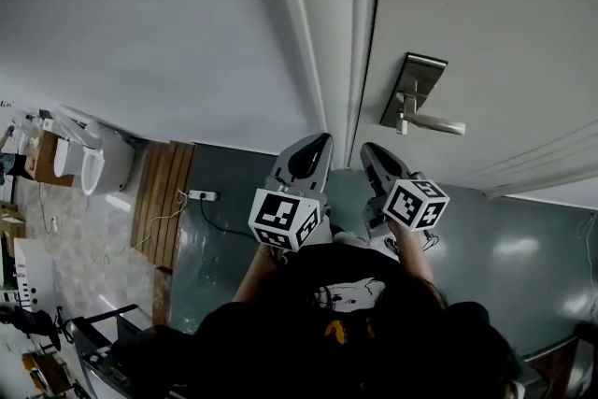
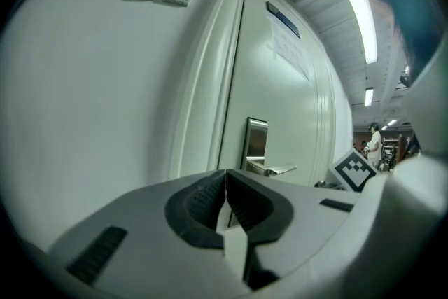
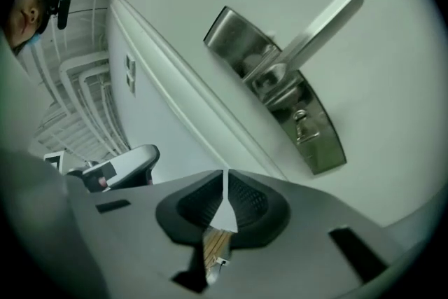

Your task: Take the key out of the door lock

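White wall [image 1: 159, 33] left. Glossy grey-green floor [image 1: 523, 257]. Wooden slatted board [image 1: 163, 201] by wall, white power strip [image 1: 201, 195] with cable beside it. Ceiling strip light [image 2: 362, 21] lit.

The person holds both grippers out in front of the body, side by side and near each other, tips pointing away. The left gripper [image 1: 316, 143] has its jaws closed tip to tip, nothing between them. The right gripper [image 1: 370, 150] is the same, jaws together and empty. The left forearm [image 1: 254, 274] and right forearm [image 1: 418, 262] run back to the torso
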